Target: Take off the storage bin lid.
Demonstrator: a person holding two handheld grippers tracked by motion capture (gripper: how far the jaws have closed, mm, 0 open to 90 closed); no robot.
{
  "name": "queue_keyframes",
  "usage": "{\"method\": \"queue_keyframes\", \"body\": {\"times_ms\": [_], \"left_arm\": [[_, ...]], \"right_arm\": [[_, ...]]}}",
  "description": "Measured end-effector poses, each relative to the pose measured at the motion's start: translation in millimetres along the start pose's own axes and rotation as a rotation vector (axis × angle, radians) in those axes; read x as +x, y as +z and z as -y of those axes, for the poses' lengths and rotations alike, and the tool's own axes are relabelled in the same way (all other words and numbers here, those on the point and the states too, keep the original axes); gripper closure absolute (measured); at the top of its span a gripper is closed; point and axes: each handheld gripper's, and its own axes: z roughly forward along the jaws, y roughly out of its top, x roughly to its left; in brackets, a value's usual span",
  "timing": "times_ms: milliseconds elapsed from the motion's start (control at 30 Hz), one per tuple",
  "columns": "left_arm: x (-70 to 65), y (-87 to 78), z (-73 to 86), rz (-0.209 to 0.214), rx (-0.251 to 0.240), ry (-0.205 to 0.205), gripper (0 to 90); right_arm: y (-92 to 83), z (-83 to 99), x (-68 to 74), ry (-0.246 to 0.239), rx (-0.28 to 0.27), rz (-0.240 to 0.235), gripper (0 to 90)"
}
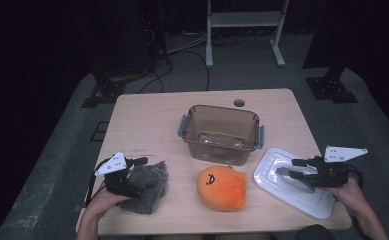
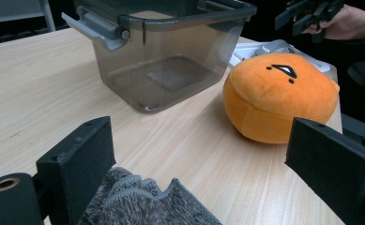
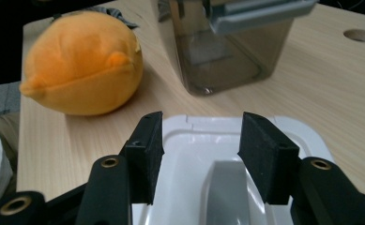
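High view: left gripper (image 1: 141, 162) spread over grey cloth (image 1: 149, 187), right gripper (image 1: 297, 168) parted above white lid (image 1: 274, 167), nothing pinched; left gripper view: tub (image 2: 171, 51) and orange plush (image 2: 278, 96) ahead; right gripper view: lid under empty jaws; step judged lid-release; next, likely grip cloth.

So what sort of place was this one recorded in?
Most likely a lab or recording studio, not a home. A bare wooden table stands on grey carpet among dark curtains, loose cables trail across the floor behind it, and a white metal equipment frame stands at the back.
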Motion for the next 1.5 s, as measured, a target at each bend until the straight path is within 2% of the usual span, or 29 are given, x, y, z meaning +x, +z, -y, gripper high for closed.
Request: {"method": "queue_keyframes", "body": {"times_ms": [600, 1100, 1500], "left_arm": [[0.4, -0.5, 0.4, -0.005, 0.006, 0.001, 6.2], [1.0, -0.5, 1.4, -0.005, 0.008, -0.002, 6.1], [1.7, -1.5, 1.0, -0.004, 0.003, 0.001, 6.1]], "right_arm": [[30.1, -41.9, 24.8, -0.069, -0.008, -0.104, 39.5], [50.8, -64.4, 39.3, -0.107, -0.026, -0.165, 35.5], [68.4, -80.8, 54.5, -0.127, -0.020, -0.223, 28.1]]}}
